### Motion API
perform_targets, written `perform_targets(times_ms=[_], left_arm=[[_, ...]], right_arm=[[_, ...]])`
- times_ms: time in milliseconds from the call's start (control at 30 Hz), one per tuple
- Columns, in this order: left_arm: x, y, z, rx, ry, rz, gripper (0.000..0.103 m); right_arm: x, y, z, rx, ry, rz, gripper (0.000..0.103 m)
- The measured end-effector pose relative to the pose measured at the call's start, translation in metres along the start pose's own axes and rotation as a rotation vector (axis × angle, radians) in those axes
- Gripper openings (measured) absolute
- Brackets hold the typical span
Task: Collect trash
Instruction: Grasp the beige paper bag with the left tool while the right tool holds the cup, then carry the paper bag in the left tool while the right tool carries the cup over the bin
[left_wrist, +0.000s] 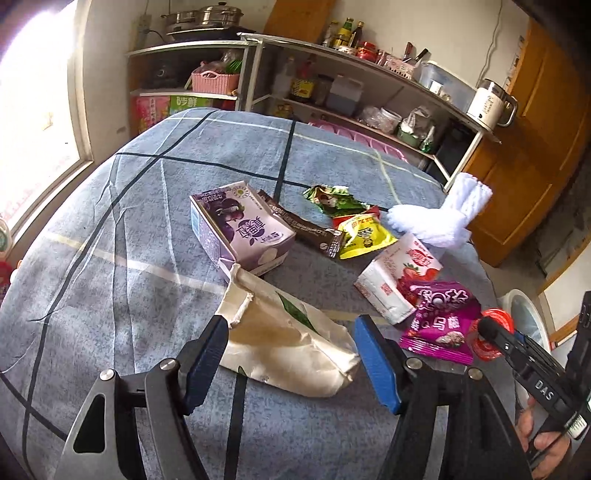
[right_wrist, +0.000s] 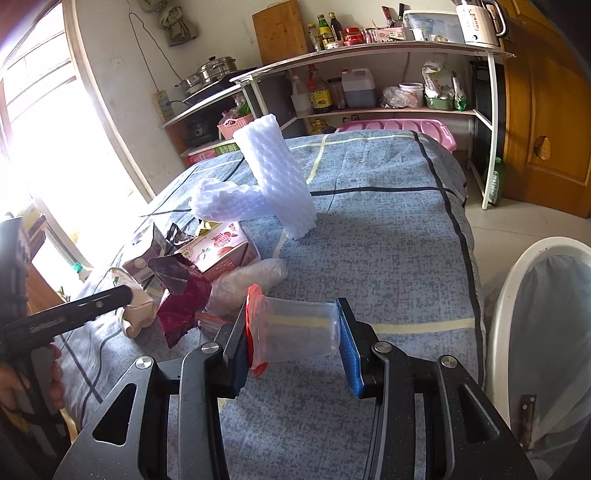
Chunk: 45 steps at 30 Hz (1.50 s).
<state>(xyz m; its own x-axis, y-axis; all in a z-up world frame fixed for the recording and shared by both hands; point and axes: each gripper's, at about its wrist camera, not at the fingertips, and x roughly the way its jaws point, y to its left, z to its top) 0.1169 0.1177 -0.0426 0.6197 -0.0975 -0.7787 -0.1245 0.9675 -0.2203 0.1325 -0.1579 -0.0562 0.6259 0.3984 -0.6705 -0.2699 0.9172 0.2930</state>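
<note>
While the right gripper (right_wrist: 293, 341) clamps a clear plastic cup (right_wrist: 301, 326), only its view shows the white bin (right_wrist: 509, 295). Left gripper (left_wrist: 291, 360) jaws stand apart over a cream bag (left_wrist: 288, 343) on the blue checked cloth (left_wrist: 110, 229).

At your ten o'clock a bright window (right_wrist: 44, 147) floods pale walls; a loaded shelf unit (right_wrist: 369, 55) stands at twelve, a wooden door (right_wrist: 546, 129) at two.
</note>
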Motion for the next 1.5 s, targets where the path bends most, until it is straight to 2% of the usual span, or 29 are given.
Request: perform_targets(times_ms=[67,133,267,367,533,600,733,933,1100,1500], left_arm=[[0.013,0.005,0.000,-0.035,0.039,0.040,0.072],[0.017,0.011,0.001,-0.080,0.029,0.008,0.074],[0.018,0.005,-0.001,-0.050,0.019,0.027,0.072],[0.017,0.005,-0.002,-0.059,0.009,0.029,0.063],[0.008,0.012,-0.002,-0.070,-0.033,0.046,0.032],[0.004,0.014,-0.003,-0.071,-0.043,0.034,0.026],[-0.002,0.010,-0.006,-0.056,-0.061,0.016,0.021],[-0.023,-0.008,-0.013,-0.010,-0.110,-0.041,0.021],[-0.048,-0.036,-0.014,0.074,-0.163,-0.101,0.021],[-0.085,-0.118,-0.013,0.258,-0.224,-0.253,0.021]], right_arm=[[-0.001,0.000,-0.001,0.000,0.000,0.006,0.042],[-0.001,-0.001,-0.001,0.000,-0.002,0.010,0.042],[-0.005,-0.001,0.000,-0.001,-0.011,0.019,0.042],[-0.006,-0.003,0.000,0.006,-0.019,0.022,0.042],[-0.009,-0.008,-0.002,0.022,-0.022,0.020,0.042],[-0.012,-0.009,-0.002,0.024,-0.027,0.019,0.042],[-0.014,-0.011,-0.003,0.035,-0.028,0.019,0.042],[-0.022,-0.011,-0.005,0.036,-0.041,0.017,0.042],[-0.033,-0.013,-0.005,0.045,-0.067,0.016,0.042],[-0.095,-0.043,-0.003,0.082,-0.172,-0.052,0.042]])
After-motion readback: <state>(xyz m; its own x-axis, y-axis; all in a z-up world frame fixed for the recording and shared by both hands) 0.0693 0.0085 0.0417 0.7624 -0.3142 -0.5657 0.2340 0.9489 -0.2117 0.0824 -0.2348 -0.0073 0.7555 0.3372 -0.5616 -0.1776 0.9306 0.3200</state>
